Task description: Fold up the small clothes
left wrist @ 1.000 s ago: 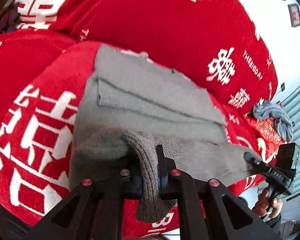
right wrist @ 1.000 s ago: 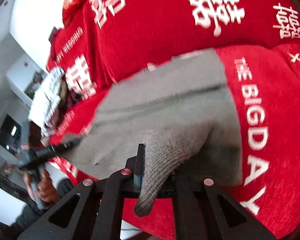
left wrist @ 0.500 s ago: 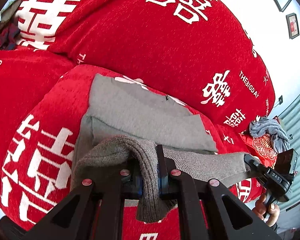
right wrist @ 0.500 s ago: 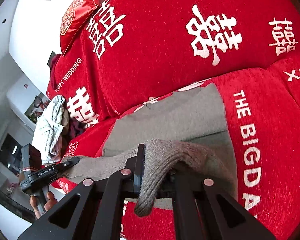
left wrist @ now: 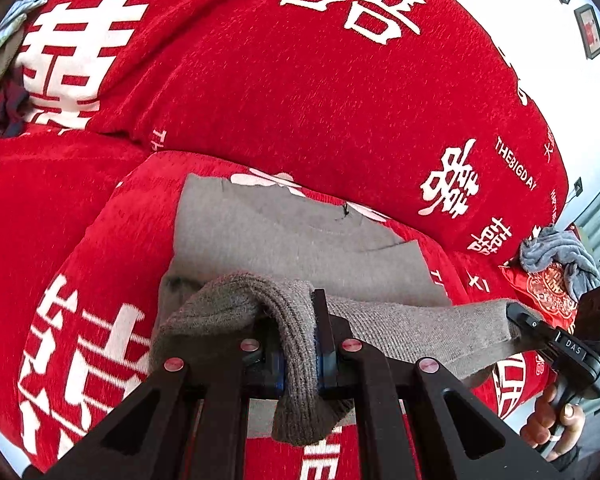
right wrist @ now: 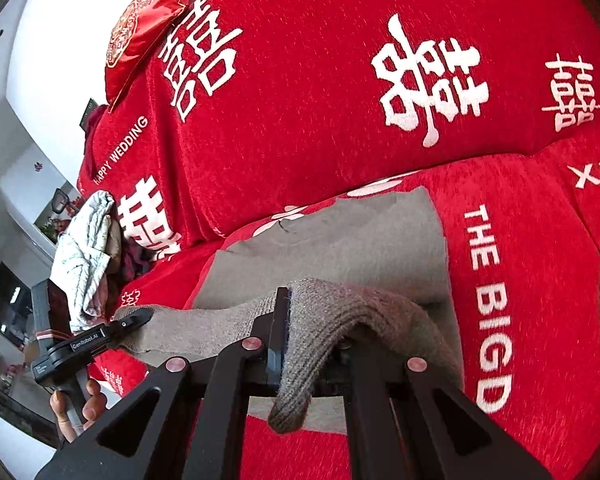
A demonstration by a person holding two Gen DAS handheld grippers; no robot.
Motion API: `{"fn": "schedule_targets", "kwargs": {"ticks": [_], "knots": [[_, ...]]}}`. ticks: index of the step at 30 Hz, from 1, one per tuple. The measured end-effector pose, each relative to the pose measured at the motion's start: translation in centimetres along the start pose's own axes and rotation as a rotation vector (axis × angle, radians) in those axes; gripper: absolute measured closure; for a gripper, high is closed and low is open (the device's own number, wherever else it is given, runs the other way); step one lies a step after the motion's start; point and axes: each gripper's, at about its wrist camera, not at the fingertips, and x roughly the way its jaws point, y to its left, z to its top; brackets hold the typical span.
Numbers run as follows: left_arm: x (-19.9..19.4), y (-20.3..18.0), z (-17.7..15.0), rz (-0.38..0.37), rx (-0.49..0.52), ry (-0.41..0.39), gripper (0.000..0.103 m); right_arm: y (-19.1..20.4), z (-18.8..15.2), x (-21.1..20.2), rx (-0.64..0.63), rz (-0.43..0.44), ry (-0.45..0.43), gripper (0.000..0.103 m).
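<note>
A grey knitted sweater point(left wrist: 300, 248) lies on the seat of a sofa under a red cover point(left wrist: 284, 92) printed with white characters and the words "THE BIG DAY". Its far part rests flat on the seat cushion, neckline toward the backrest, while its near ribbed edge is lifted off the cushion and stretched between the two grippers.

The left gripper point(left wrist: 300, 356) has its fingers closed tight on one corner of that ribbed edge; the knit bunches over the fingers and a short tail hangs down below them. The right gripper point(right wrist: 312, 360) is likewise clamped shut on the opposite corner, with the fabric draped over its fingers and a flap drooping beneath. In the left wrist view the right gripper shows at the far right, its fingertips buried in the hem, with the person's right hand point(left wrist: 556, 420) around the handle. In the right wrist view the left gripper appears at the lower left, gripping the other end, with the left hand point(right wrist: 76, 404) below it.

A grey-blue cloth point(left wrist: 556, 256) lies bunched on a red embroidered cushion point(left wrist: 540, 288) at one end of the sofa. At the other end sits a pile of pale and dark clothes point(right wrist: 88, 256). Another red embroidered cushion point(right wrist: 144, 28) leans on top of the backrest against the white wall.
</note>
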Motion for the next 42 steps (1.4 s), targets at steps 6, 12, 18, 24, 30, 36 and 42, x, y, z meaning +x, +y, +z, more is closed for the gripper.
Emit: {"fn": "schedule_targets", "kwargs": {"ticks": [6, 12, 18, 24, 30, 36, 42], "knots": [[0.8, -0.3, 1.7, 0.009, 0.008, 0.009, 0.092, -0.2, 1.7, 1.1, 0.006, -0.017, 0.005, 0.097], [1.9, -0.6, 2.9, 0.043, 0.025, 0.017, 0.092, -0.2, 3.0, 2.5, 0.000, -0.036, 0.011, 0.097], [2.8, -1.1, 3.4, 0.083, 0.057, 0.011, 0.092, -0.3, 3.9, 3.6, -0.012, -0.060, 0.022, 0.097], [3.6, -1.3, 4.4, 0.089, 0.065, 0.013, 0.092, -0.4, 4.7, 4.3, -0.017, -0.077, 0.025, 0.097], [4.7, -1.2, 5.6, 0.096, 0.064, 0.025, 0.092, -0.5, 5.6, 5.2, -0.013, -0.086, 0.024, 0.097], [6.0, -1.1, 6.4, 0.100, 0.070, 0.036, 0.092, -1.0, 6.6, 6.3, 0.000, -0.095, 0.029, 0.097], [7.7, -0.6, 7.2, 0.106, 0.057, 0.055, 0.092, -1.8, 7.3, 7.9, 0.014, -0.102, 0.043, 0.097]]}}
